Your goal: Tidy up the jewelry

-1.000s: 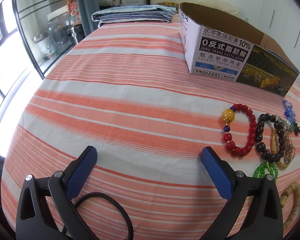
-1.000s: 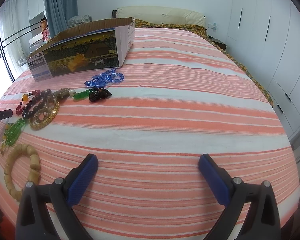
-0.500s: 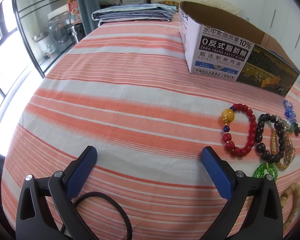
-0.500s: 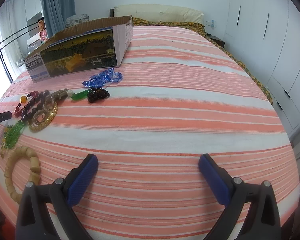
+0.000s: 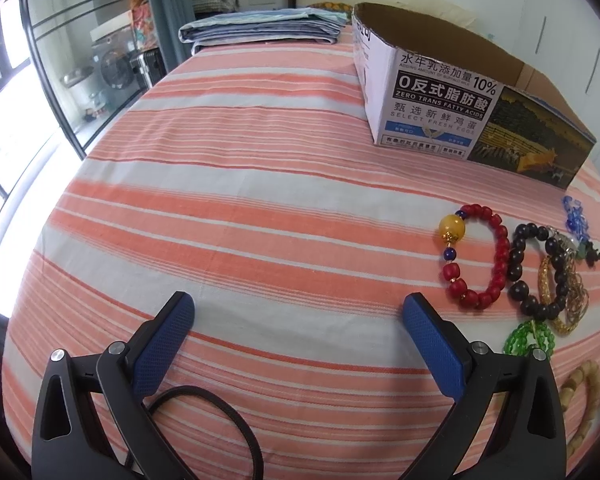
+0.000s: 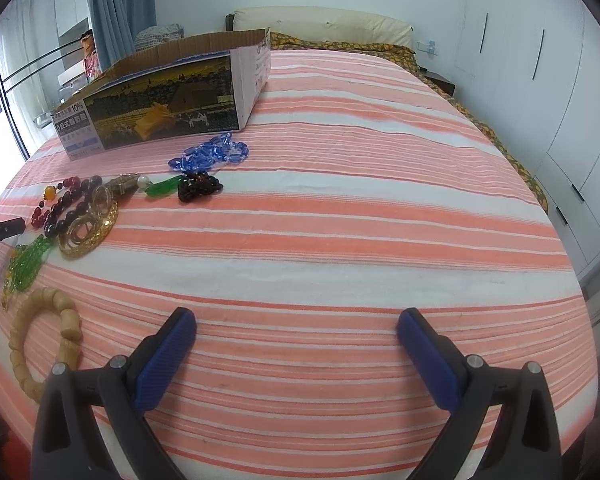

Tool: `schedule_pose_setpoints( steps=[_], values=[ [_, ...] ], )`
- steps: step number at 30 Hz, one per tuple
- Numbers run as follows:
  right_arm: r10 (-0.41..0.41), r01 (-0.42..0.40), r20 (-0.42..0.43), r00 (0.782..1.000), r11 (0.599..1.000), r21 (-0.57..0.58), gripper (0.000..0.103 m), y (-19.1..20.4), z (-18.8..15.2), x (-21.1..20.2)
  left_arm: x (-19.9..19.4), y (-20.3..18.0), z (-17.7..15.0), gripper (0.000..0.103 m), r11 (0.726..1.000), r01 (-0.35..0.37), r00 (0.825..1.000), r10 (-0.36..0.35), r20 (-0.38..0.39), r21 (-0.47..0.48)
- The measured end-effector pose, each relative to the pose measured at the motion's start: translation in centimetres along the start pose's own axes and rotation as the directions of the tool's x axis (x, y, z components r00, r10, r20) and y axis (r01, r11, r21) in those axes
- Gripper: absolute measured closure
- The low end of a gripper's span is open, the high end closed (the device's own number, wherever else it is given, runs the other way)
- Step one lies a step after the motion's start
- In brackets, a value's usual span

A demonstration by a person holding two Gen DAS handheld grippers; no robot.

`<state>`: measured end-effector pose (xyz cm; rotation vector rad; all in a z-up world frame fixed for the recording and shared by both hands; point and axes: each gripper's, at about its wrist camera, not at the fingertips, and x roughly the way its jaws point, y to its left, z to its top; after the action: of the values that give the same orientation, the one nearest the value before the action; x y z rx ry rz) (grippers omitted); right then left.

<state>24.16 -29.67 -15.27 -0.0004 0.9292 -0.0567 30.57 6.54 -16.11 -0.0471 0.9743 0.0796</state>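
Several bracelets lie on the striped bed. A red bead bracelet (image 5: 478,256) with a yellow bead, a black bead bracelet (image 5: 534,266), gold bangles (image 5: 568,300), a green one (image 5: 530,338) and a wooden one (image 5: 580,392) lie right of my open, empty left gripper (image 5: 298,312). In the right wrist view the wooden bracelet (image 6: 44,340), gold bangles (image 6: 90,230), blue crystal beads (image 6: 210,154) and a dark bead cluster (image 6: 198,188) lie left of my open, empty right gripper (image 6: 296,326). An open cardboard box (image 5: 460,104) stands behind them; it also shows in the right wrist view (image 6: 160,108).
Folded bedding (image 5: 260,26) lies at the far end of the bed. A window and glass door (image 5: 40,80) are on the left. White wardrobes (image 6: 560,100) stand right of the bed. The left gripper's tip (image 6: 2,228) shows at the left edge.
Both views have shifted slightly; the right gripper has edged a little forward and left. Nothing has been grasped and the jewelry has not moved.
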Motion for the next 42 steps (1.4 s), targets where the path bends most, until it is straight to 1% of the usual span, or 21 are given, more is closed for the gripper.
schedule_pose_setpoints(
  steps=[4, 5, 7, 8, 10, 13, 16, 19, 20, 25, 30, 34, 37, 42],
  values=[
    [0.003, -0.003, 0.007, 1.000, 1.000, 0.012, 0.000, -0.2, 0.0, -0.3, -0.1, -0.1, 0.0, 0.000, 1.000, 0.000, 1.000, 0.000, -0.002, 0.002],
    [0.000, -0.001, 0.018, 1.000, 1.000, 0.015, 0.000, -0.2, -0.1, -0.6, -0.2, -0.1, -0.1, 0.000, 1.000, -0.003, 1.000, 0.003, -0.001, 0.001],
    [-0.008, 0.007, 0.061, 0.998, 1.000, 0.013, 0.000, -0.2, -0.4, -1.7, -0.9, -0.1, -0.6, 0.000, 1.000, -0.009, 1.000, 0.009, 0.027, -0.007],
    [-0.012, 0.011, 0.088, 0.996, 1.000, 0.009, 0.000, -0.1, -0.7, -2.5, -1.7, -0.1, -0.9, 0.000, 1.000, 0.003, 0.998, -0.003, 0.060, -0.008],
    [-0.013, 0.012, 0.117, 0.993, 1.000, 0.008, 0.000, -0.1, -1.0, -3.6, -3.1, 0.0, -1.6, 0.000, 0.999, 0.043, 0.993, -0.042, 0.115, -0.003],
    [0.009, -0.011, 0.148, 0.989, 1.000, 0.014, 0.000, -0.2, -1.7, -5.1, -5.1, -0.2, -2.6, 0.000, 0.996, 0.087, 0.983, -0.088, 0.158, 0.017],
    [0.030, -0.034, 0.185, 0.982, 0.999, 0.016, 0.000, 0.0, -2.3, -6.5, -6.6, -0.4, -3.4, 0.000, 0.992, 0.125, 0.974, -0.129, 0.185, 0.035],
    [0.045, -0.049, 0.224, 0.974, 0.999, 0.011, 0.000, 0.5, -2.8, -7.7, -7.5, -0.7, -4.0, 0.000, 0.980, 0.194, 0.964, -0.199, 0.177, 0.046],
    [0.055, -0.059, 0.229, 0.972, 0.998, 0.009, 0.000, 0.8, -3.0, -7.9, -7.7, -0.7, -4.2, 0.000, 0.977, 0.207, 0.961, -0.213, 0.174, 0.052],
    [0.102, -0.100, 0.205, 0.973, 0.995, -0.019, 0.000, 2.0, -3.1, -7.6, -8.2, -1.7, -5.2, 0.000, 0.960, 0.260, 0.951, -0.273, 0.143, 0.103],
    [0.147, -0.140, 0.191, 0.971, 0.989, -0.048, 0.000, 3.5, -3.4, -7.5, -8.4, -3.0, -6.0, 0.000, 0.945, 0.297, 0.942, -0.314, 0.117, 0.139],
    [0.175, -0.163, 0.178, 0.968, 0.984, -0.078, 0.000, 4.5, -3.7, -7.4, -8.2, -4.2, -5.9, 0.000, 0.934, 0.317, 0.937, -0.335, 0.096, 0.164],
    [0.192, -0.177, 0.174, 0.966, 0.980, -0.095, 0.000, 5.0, -3.9, -7.6, -7.8, -5.3, -5.9, 0.000, 0.935, 0.297, 0.945, -0.317, 0.080, 0.196],
    [0.217, -0.199, 0.162, 0.963, 0.973, -0.116, 0.000, 5.6, -4.0, -7.5, -7.2, -6.1, -5.7, 0.000, 0.934, 0.292, 0.949, -0.310, 0.057, 0.208]
  ],
)
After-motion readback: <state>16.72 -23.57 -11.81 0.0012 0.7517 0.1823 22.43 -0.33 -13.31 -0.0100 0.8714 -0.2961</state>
